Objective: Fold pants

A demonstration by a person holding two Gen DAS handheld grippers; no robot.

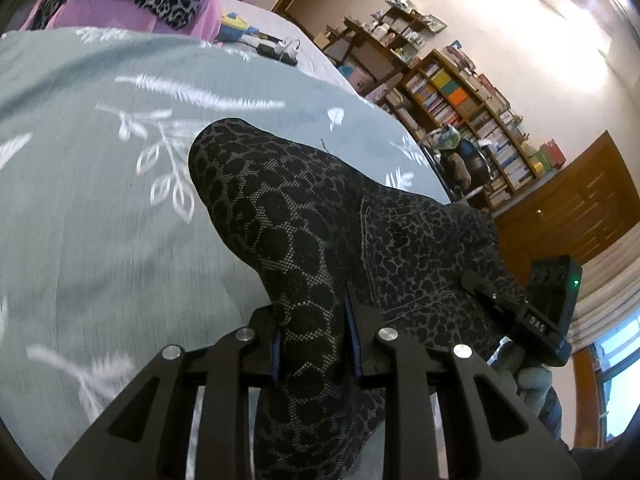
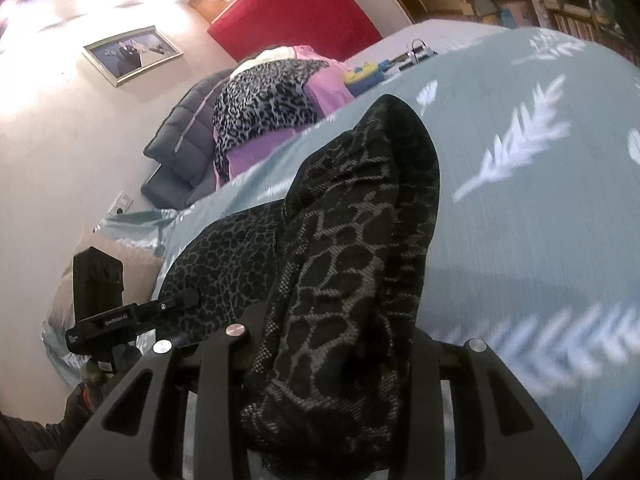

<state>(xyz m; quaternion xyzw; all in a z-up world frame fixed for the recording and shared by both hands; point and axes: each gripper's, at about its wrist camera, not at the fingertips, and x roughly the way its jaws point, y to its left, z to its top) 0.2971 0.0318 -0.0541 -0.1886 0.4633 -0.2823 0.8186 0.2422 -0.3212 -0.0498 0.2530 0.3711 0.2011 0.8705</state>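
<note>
Pants (image 1: 304,240) | clamped in left hand-held gripper (image 1: 316,344) | bedspread (image 1: 100,200) beneath

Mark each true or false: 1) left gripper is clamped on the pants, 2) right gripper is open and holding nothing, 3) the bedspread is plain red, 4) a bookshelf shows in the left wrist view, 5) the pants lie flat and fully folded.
1) The left gripper is clamped on the pants. True.
2) The right gripper is open and holding nothing. False: it is shut on the pants, and the fabric hides its fingers.
3) The bedspread is plain red. False: it is pale green with white leaf prints.
4) A bookshelf shows in the left wrist view. True.
5) The pants lie flat and fully folded. False: part of them is pulled up off the bedspread between both grippers.
</note>
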